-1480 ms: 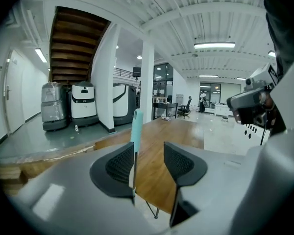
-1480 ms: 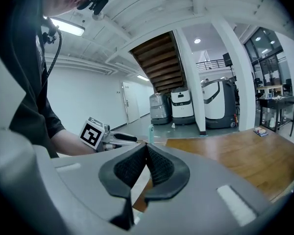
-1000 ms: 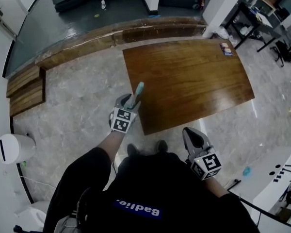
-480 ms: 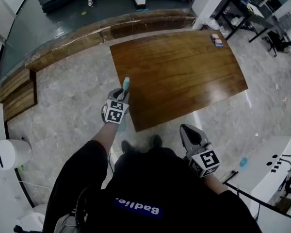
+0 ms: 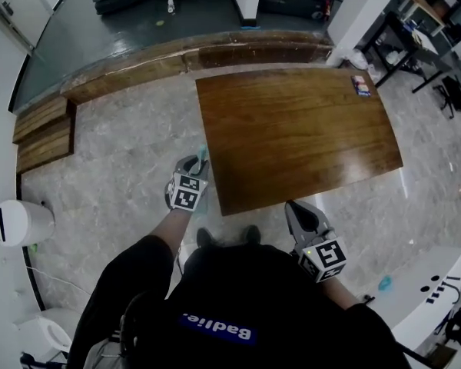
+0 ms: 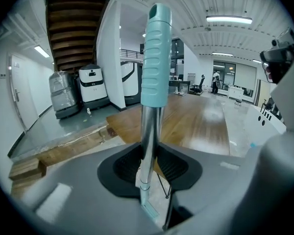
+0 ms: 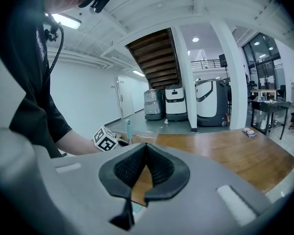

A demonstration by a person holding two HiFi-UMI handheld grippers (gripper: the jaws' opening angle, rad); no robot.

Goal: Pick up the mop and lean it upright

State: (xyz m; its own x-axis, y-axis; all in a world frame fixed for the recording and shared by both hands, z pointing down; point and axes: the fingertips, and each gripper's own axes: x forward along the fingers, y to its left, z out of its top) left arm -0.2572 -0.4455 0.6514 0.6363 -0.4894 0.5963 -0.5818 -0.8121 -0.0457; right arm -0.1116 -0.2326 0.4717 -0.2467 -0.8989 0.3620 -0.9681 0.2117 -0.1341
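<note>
Left claw (image 5: 195,164) just closing, pads seemingly pinching mop shaft (image 6: 147,131). Shaft runs upright through claw, teal grip (image 6: 156,58) above. Right claw (image 5: 298,212) clenched, empty, farther off.

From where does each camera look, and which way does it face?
Head view: on the head, facing steeply down at the wooden board; both arms show.
Left gripper view: on the left gripper; its fingers, just closing, grip the mop handle.
Right gripper view: on the right gripper; fingers shut.
All share the board.
</note>
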